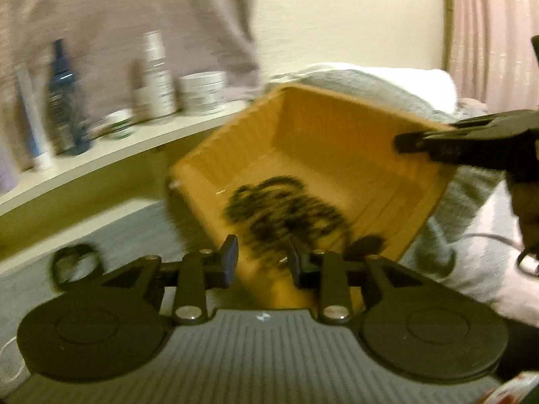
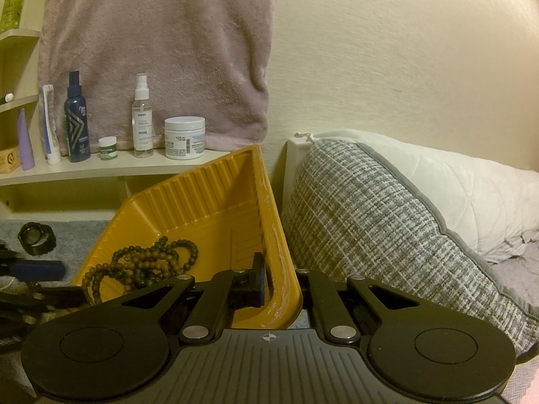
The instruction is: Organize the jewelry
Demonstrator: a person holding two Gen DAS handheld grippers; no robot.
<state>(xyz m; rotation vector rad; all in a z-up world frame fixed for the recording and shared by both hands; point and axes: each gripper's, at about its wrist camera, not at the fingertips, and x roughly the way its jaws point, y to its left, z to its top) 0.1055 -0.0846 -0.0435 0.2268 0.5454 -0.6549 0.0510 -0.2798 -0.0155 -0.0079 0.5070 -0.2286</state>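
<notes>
My right gripper [image 2: 279, 289] clamps the tipped tray [image 2: 188, 202] rim, my left gripper [image 1: 261, 259] hangs loose and empty, so the beads [image 2: 145, 262] may slide out.

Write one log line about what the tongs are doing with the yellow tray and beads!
right tongs: shut on yellow tray rim, tray tilted | left tongs: open, empty, near tray edge | bead necklace: inside tray | watch: outside

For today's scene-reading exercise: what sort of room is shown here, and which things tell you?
Probably a bedroom. A patterned grey pillow leans on a white one, and a shelf by the wall holds toiletries such as a spray bottle and a cream jar.
</notes>
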